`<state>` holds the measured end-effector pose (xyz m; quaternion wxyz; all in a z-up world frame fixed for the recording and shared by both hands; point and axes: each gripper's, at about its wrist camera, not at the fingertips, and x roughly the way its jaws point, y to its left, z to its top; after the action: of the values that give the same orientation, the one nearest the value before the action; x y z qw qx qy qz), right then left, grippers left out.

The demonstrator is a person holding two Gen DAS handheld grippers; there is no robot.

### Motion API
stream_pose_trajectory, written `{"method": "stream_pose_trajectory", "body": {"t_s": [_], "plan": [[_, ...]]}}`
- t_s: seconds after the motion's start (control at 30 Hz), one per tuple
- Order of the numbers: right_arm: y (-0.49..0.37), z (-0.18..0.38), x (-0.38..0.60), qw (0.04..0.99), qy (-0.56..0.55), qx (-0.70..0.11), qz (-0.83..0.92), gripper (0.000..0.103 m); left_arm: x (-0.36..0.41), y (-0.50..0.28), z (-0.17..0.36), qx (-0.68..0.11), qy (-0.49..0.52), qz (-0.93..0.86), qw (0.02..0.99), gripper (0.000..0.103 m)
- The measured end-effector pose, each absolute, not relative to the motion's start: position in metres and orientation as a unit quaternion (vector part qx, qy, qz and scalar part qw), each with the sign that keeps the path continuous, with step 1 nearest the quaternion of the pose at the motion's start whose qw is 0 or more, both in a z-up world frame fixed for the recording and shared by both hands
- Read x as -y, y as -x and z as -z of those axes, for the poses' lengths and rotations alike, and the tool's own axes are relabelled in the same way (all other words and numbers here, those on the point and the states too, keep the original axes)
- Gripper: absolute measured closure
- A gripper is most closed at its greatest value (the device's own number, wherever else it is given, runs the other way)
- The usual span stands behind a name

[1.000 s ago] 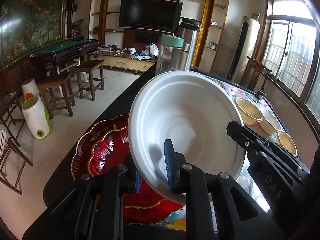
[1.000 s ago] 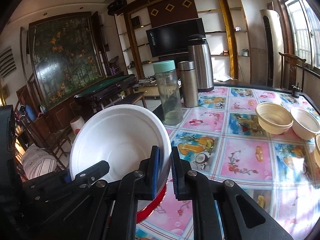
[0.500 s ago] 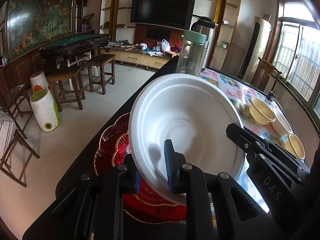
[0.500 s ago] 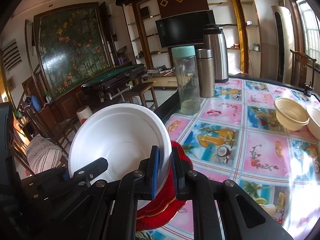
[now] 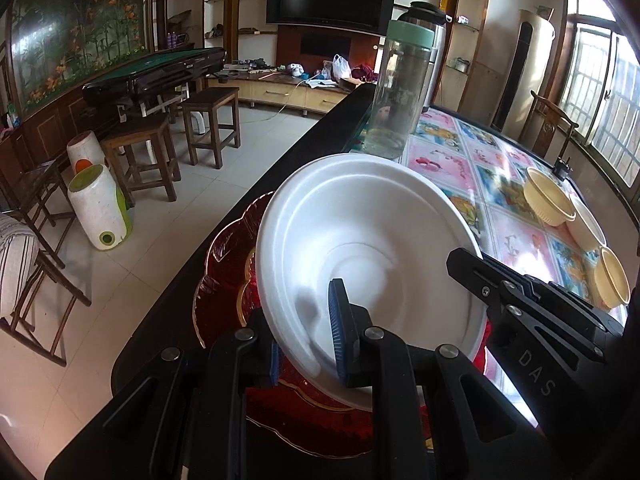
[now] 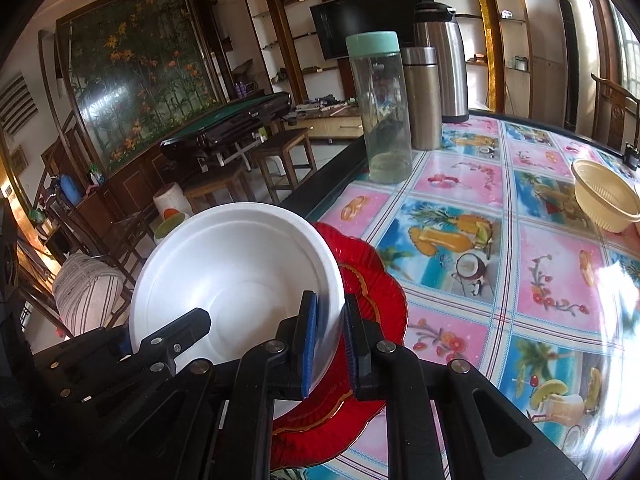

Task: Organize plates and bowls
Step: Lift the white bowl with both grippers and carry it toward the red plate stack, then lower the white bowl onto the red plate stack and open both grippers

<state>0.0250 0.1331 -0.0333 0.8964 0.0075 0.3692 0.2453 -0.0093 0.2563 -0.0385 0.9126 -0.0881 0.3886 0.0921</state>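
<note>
Both grippers are clamped on one white foam bowl: the left gripper pinches its near-left rim, one blue pad inside the bowl and one outside, and the right gripper pinches the opposite rim in the same way. The bowl is tilted toward the cameras and sits over a red scalloped plate with gold edging, which lies at the near corner of the desk on its fruit-print cover. Whether the bowl's base touches the plate or hangs just above it cannot be told from either view.

The step in hand looks like setting this bowl down on, or carrying it off, the red plate; the pictures do not settle which. Three cream plastic bowls stand in a row well apart along the far right edge, and a clear bottle with a mint lid stands beside two steel flasks farther back.

If the bowls are to be gathered, the next move calls for keeping both grips level so the light foam rim does not buckle, and steering clear of the bottle.
</note>
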Motion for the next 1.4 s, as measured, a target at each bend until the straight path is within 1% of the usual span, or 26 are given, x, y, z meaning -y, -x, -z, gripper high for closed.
{"method": "stream_pose_trajectory", "body": {"t_s": [0.43,0.5,1.03,1.2,1.27,1.4], "plan": [[-0.024,0.049,-0.14,0.891,0.004,-0.382,-0.244,0.089,-0.255,0.01,0.048,-0.391,0.057,-0.11,0.912,0.085],[-0.024,0.05,-0.141,0.891,0.006,-0.382,-0.243,0.089,-0.253,0.011,0.048,-0.389,0.047,-0.117,0.913,0.083],[-0.026,0.053,-0.142,0.891,0.011,-0.386,-0.24,0.088,-0.249,0.01,0.05,-0.383,0.019,-0.134,0.914,0.082],[-0.028,0.054,-0.139,0.897,0.018,-0.379,-0.225,0.088,-0.252,0.013,0.046,-0.366,0.006,-0.158,0.917,0.082],[-0.031,0.056,-0.137,0.893,0.012,-0.385,-0.232,0.085,-0.255,0.014,0.044,-0.365,0.007,-0.16,0.917,0.082],[-0.03,0.056,-0.137,0.892,0.017,-0.385,-0.238,0.084,-0.258,0.015,0.043,-0.363,0.006,-0.167,0.917,0.082]]}}
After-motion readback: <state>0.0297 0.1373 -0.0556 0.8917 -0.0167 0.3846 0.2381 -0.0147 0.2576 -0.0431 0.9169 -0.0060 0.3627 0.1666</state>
